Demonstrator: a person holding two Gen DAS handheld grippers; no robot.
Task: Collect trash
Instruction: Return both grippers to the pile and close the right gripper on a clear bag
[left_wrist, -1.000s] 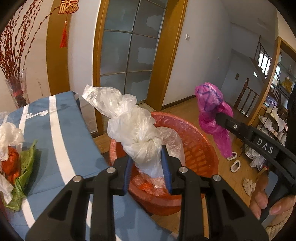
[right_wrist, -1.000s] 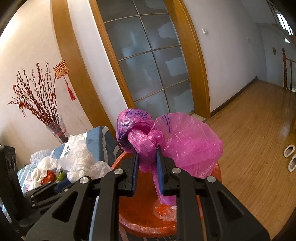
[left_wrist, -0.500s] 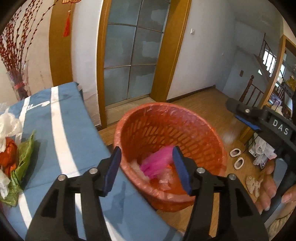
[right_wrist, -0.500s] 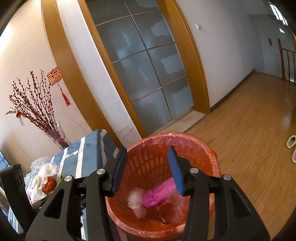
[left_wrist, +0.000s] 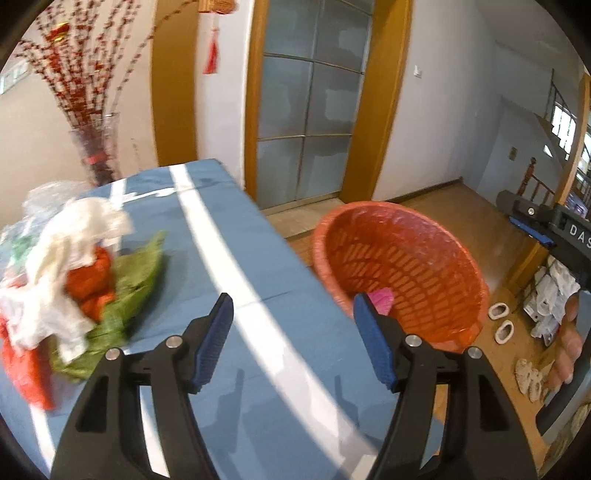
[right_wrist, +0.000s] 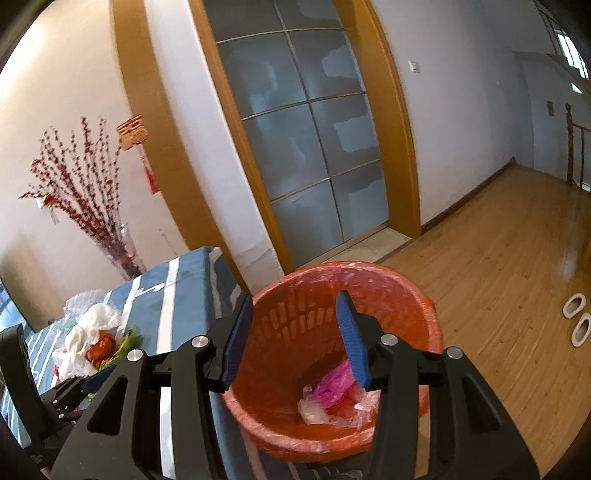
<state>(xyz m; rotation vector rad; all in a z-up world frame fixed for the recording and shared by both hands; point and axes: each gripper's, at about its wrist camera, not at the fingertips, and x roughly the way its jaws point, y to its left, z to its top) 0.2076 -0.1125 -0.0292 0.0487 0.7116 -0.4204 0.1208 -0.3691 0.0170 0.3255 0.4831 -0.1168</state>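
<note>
An orange plastic basket (left_wrist: 406, 258) (right_wrist: 406, 284) stands on the floor by the end of the blue-clothed table (left_wrist: 229, 236) (right_wrist: 155, 306). A pink bag (right_wrist: 332, 384) (left_wrist: 382, 297) and a clear white bag (right_wrist: 314, 410) lie inside it. A pile of white, red and green trash (left_wrist: 74, 273) (right_wrist: 96, 339) sits on the table. My left gripper (left_wrist: 292, 301) hovers over the table edge, its jaws opening with nothing between them. Above the basket, my right gripper (right_wrist: 294, 295) stands open and empty; it also shows far right in the left wrist view.
A glass vase of red branches (left_wrist: 96, 147) (right_wrist: 118, 251) stands behind the table. Frosted glass doors (left_wrist: 314, 110) face the basket. Slippers (left_wrist: 500, 321) (right_wrist: 576, 317) lie on the wooden floor. A person's hand (left_wrist: 569, 343) holds the right gripper's handle.
Both grippers opened: the white bag left the left jaws, the pink bag the right, and both landed in the basket. The left view then swung toward the pile on the table.
</note>
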